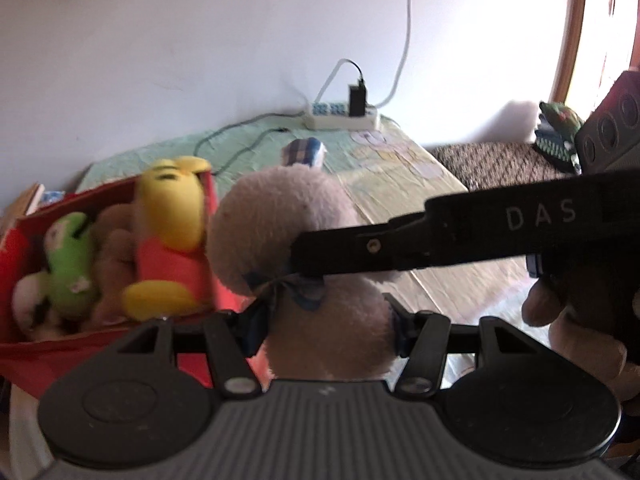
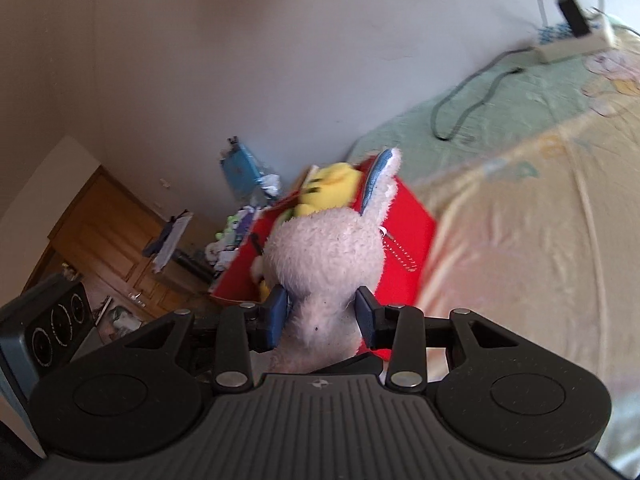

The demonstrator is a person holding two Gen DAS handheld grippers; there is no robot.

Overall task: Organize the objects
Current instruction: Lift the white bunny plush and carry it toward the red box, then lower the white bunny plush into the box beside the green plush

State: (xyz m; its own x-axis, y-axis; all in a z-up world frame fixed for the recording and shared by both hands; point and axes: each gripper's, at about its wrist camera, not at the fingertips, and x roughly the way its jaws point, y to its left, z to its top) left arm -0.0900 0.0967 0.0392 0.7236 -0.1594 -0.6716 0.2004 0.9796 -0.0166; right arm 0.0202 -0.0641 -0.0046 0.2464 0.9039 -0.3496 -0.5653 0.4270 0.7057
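Note:
A pale pink plush bunny with a blue-lined ear is held in the air beside a red box. My left gripper is shut on the bunny's body. My right gripper is shut on the bunny at its neck; it reaches in from the right in the left wrist view. The red box holds several plush toys, among them a yellow bear in a red shirt and a green toy.
The box sits on a bed with a pale green and yellow sheet. A white power strip with a black charger and cables lies at the wall. A green toy sits far right. Wooden cabinets and clutter stand beyond the bed.

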